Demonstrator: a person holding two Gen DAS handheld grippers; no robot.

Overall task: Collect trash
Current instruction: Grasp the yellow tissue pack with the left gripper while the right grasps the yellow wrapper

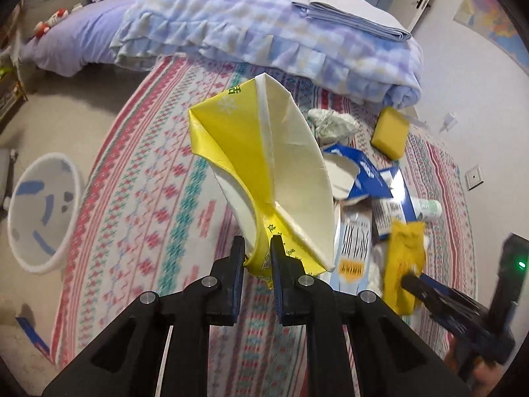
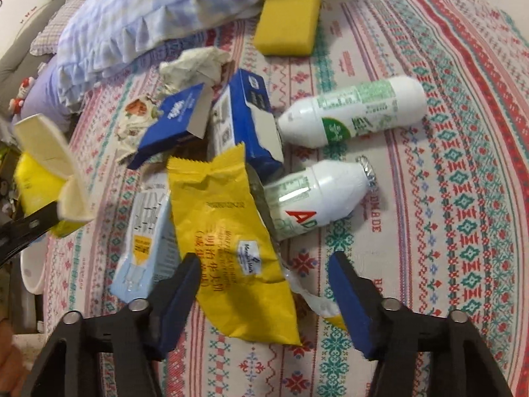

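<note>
The left gripper (image 1: 257, 248) has its dark pads pinched tight on the bottom fold of a crushed yellow-and-white paper cup (image 1: 261, 165), which stands up off the patterned red, teal and white woven bedspread (image 1: 158, 198).

Taking that crushed yellow-and-white paper cup as the landmark: to its right, the right gripper (image 2: 264, 264) hovers over a crinkled yellow foil snack wrapper (image 2: 228, 231). Its jaws stand about half apart, straddling the wrapper's lower end; I cannot tell whether the pads touch it.

Beside the wrapper lies a flattened pale-blue pouch (image 2: 145, 241). Just past the wrapper are two white plastic drink bottles, the nearer one with red letters (image 2: 317, 198) and the farther one with a green label (image 2: 357, 112), and between cup and bottles a torn blue-and-white cardboard box (image 2: 244, 122). Farther still sit a crumpled grey-white paper wad (image 2: 195, 66) and a yellow rectangular sponge (image 2: 287, 21), the sponge close against the ruffled lilac-checked quilt (image 1: 264, 23).

Left of the cup the bedspread lies bare out to its curved edge, and beyond that edge, on the floor, stands an open white round bin (image 1: 43, 211).
</note>
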